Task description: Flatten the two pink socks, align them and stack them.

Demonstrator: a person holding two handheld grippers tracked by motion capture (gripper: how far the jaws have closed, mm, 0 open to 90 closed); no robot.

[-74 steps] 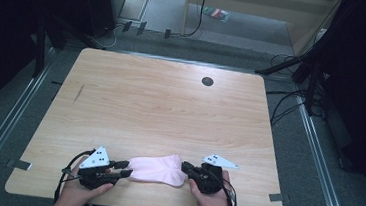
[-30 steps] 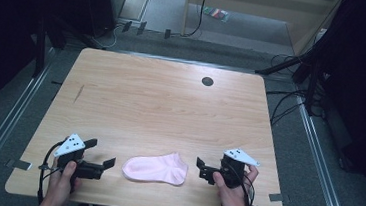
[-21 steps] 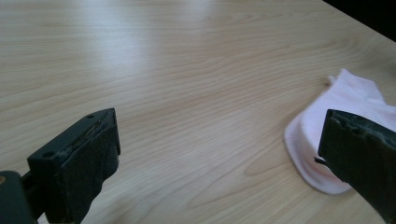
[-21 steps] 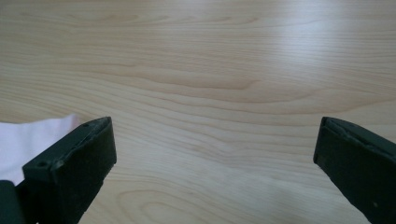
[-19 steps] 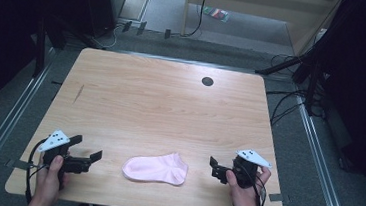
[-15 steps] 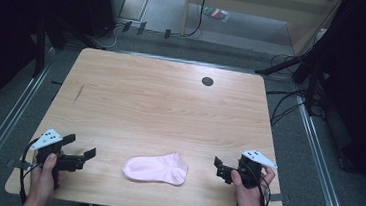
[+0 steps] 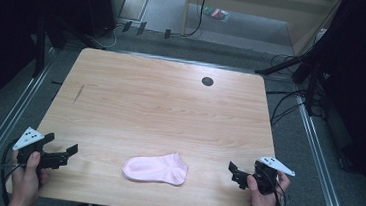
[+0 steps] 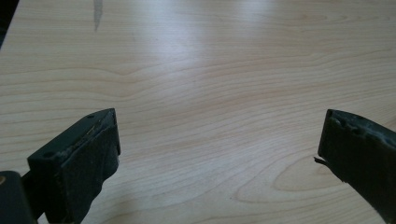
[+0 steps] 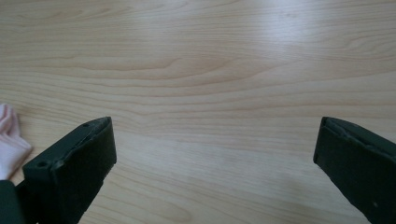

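Jaws of both grippers are spread wide, with nothing but bare wood between them. In the left gripper view the two black jaws rise over pale grain, and in the right gripper view a pink edge of the sock (image 9: pixel 10 140) is seen just beside the left jaw, not touching it.

From the high view, the left gripper (image 7: pixel 69 152) is near the front left corner of the table (image 7: pixel 171 102), held in a hand (image 7: pixel 26 182), and the right gripper (image 7: pixel 234 173) is near the front right corner, held in the other hand (image 7: pixel 262 203). Both point inward, toward the sock (image 7: pixel 155 168), and both are well apart from it.

The sock lies flat near the front edge, between the two grippers. It is light pink, short, with a rounded toe at the left and the opening at the right. Its surface looks smooth, with a soft crease near the heel. It rests alone on the wood.
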